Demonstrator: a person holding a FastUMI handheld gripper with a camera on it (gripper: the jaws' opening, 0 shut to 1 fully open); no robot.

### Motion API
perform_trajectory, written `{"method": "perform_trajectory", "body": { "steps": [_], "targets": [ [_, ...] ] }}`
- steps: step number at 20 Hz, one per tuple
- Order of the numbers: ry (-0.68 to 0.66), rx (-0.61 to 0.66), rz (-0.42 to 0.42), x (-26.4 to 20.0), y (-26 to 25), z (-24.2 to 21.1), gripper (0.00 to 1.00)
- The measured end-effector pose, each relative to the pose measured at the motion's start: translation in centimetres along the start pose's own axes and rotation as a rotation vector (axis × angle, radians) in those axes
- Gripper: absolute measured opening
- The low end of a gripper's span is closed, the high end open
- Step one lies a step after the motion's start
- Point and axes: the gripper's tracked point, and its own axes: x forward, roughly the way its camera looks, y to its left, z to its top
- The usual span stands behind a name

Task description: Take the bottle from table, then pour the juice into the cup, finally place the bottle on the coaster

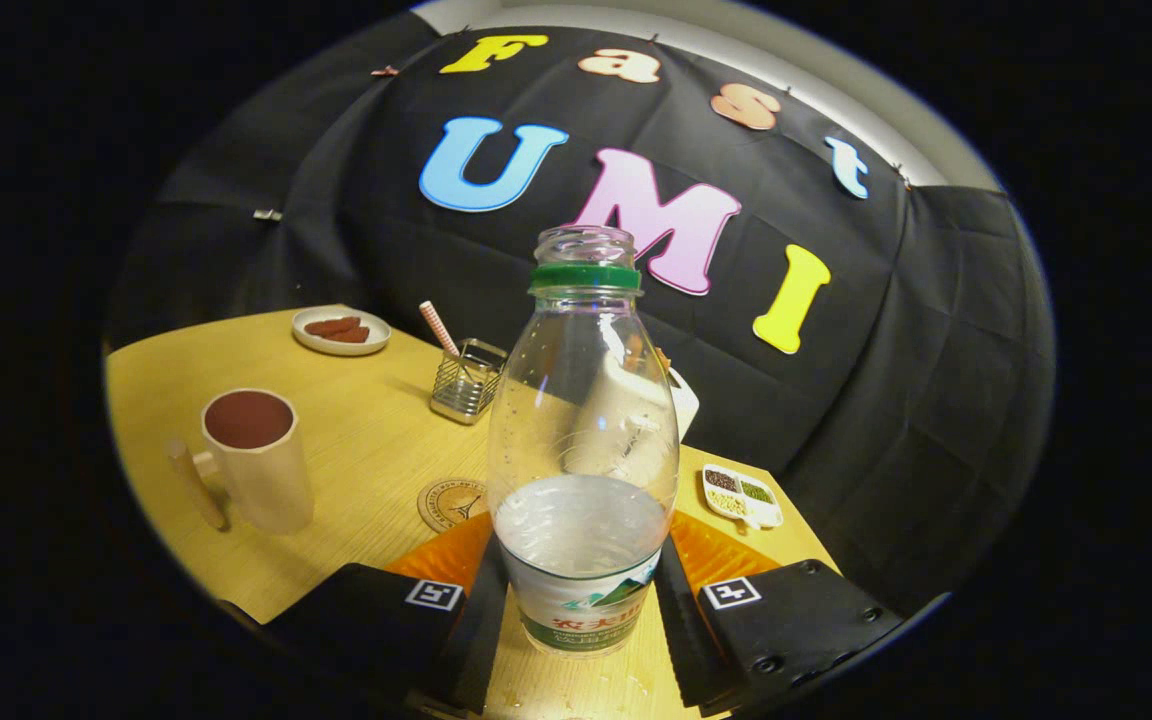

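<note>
gripper view: clear ribbed bottle [583, 440] btwn jaws

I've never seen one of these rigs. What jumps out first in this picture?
A clear, uncapped bottle with a green neck ring stands upright between the claw's two fingers, which press on its lower sides; liquid fills only its lower part. Beside it on the wooden table stands a pale cup, already holding dark red juice. A round coaster lies between cup and bottle.

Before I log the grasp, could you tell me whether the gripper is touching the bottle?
Touching. In the gripper view, both fingers of the gripper press against the lower sides of the bottle.
</note>
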Motion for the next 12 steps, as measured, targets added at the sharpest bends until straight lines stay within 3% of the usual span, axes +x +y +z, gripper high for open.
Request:
{"method": "perform_trajectory", "body": {
  "steps": [3,12],
  "targets": [
    [-0.028,-0.15,-0.04,-0.6,-0.2,2.1,0.72],
    [-0.041,-0.515,0.005,-0.2,2.4,4.4,0.72]
  ]
}}
